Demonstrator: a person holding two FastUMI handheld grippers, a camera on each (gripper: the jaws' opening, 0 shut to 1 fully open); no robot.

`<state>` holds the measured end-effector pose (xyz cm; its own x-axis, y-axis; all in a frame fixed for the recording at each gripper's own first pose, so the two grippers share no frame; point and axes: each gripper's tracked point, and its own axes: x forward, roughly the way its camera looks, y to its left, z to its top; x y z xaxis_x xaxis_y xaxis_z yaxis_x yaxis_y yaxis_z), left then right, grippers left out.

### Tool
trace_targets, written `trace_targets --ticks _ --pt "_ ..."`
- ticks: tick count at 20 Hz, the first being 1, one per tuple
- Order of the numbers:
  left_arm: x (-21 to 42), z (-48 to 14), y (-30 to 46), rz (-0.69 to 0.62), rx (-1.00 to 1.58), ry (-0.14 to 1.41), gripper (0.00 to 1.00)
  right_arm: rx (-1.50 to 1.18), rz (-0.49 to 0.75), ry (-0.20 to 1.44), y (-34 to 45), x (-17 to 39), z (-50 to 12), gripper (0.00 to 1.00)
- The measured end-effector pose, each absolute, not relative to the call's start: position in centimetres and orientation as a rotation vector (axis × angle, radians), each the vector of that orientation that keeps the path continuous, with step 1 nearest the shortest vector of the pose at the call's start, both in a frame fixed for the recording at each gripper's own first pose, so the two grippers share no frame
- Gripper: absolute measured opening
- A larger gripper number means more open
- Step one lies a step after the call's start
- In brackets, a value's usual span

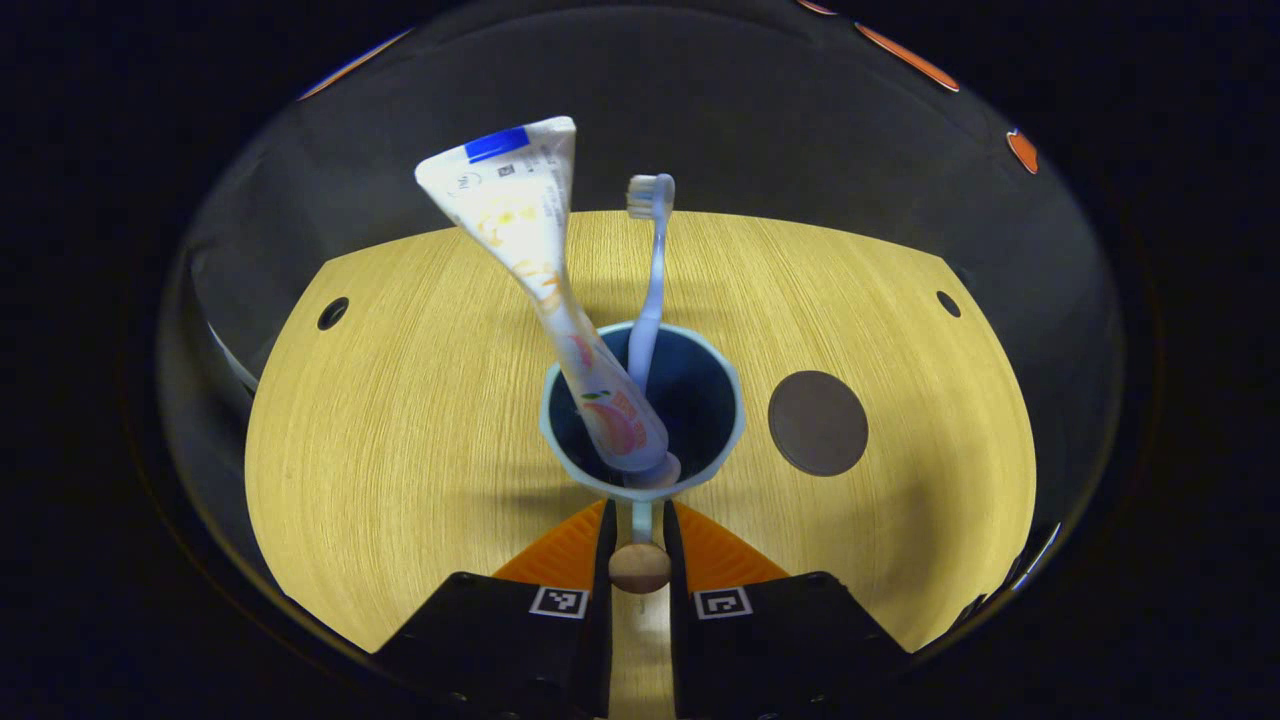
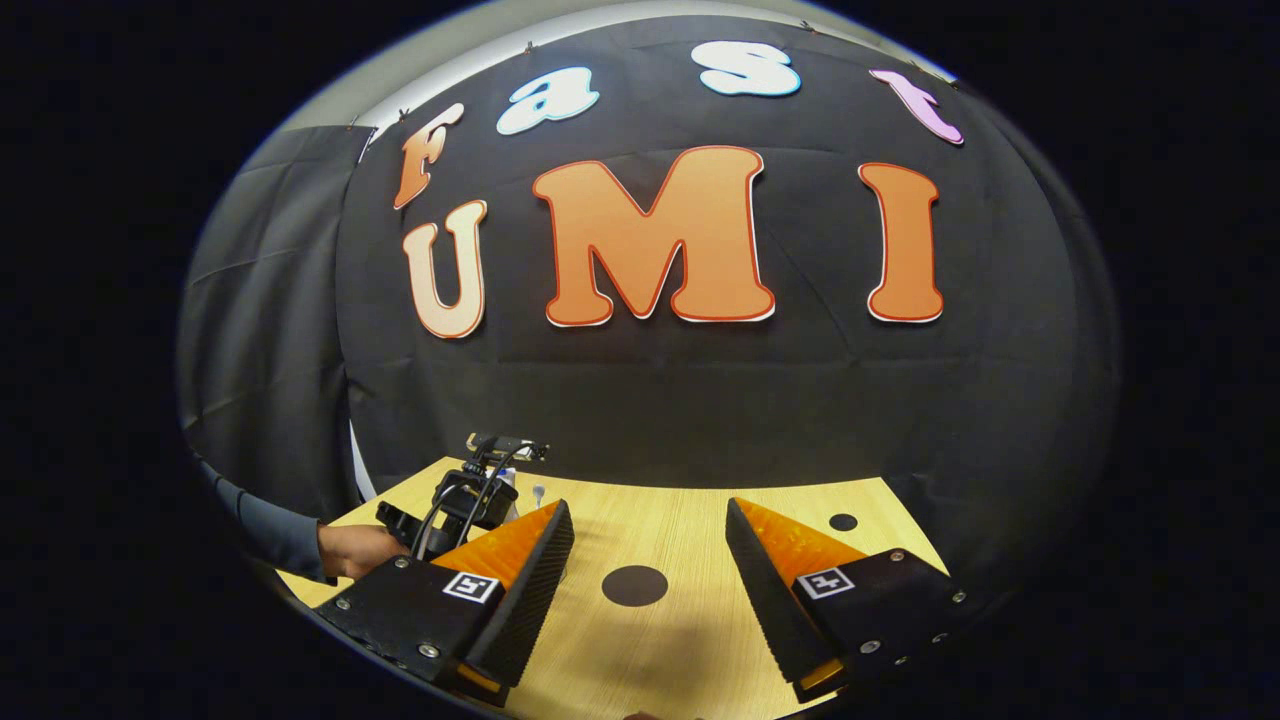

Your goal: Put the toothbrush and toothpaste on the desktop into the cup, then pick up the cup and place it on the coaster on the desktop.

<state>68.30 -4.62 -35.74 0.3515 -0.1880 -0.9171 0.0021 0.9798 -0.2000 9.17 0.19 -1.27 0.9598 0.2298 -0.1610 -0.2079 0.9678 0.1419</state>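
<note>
A pale blue cup with a dark inside stands on the wooden desktop. A white toothpaste tube leans left out of it, and a light blue toothbrush stands in it, bristles up. My left gripper is shut on the cup's handle, which ends in a brown knob. The dark round coaster lies just right of the cup. My right gripper hangs open over the desktop, and the coaster shows between its fingers. Farther left are the left gripper and the hand holding it.
Two small dark holes sit near the desktop's far corners; one hole is seen from the right gripper. Black cloth walls the booth behind the table. Bare wood lies left of the cup.
</note>
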Motion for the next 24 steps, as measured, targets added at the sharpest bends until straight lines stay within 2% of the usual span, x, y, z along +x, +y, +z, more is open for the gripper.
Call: trace_targets --ticks 10,12,17,24 --pt "69.6 -33.3 -3.6 -0.162 -0.148 1.094 0.24 0.105 0.199 0.198 -1.2 8.6 -1.9 0.93" --pt "68.9 -33.2 -3.7 -0.16 -0.126 1.115 0.2 0.116 0.197 0.203 -1.3 8.5 -2.1 0.93" --pt "68.9 -34.0 -3.7 -0.167 -0.13 1.156 0.2 0.115 0.191 0.211 -1.6 8.4 -2.6 0.93" --pt "69.4 -34.7 -3.3 -0.176 -0.111 1.188 0.27 0.115 0.185 0.212 -1.8 8.5 -2.6 0.92"
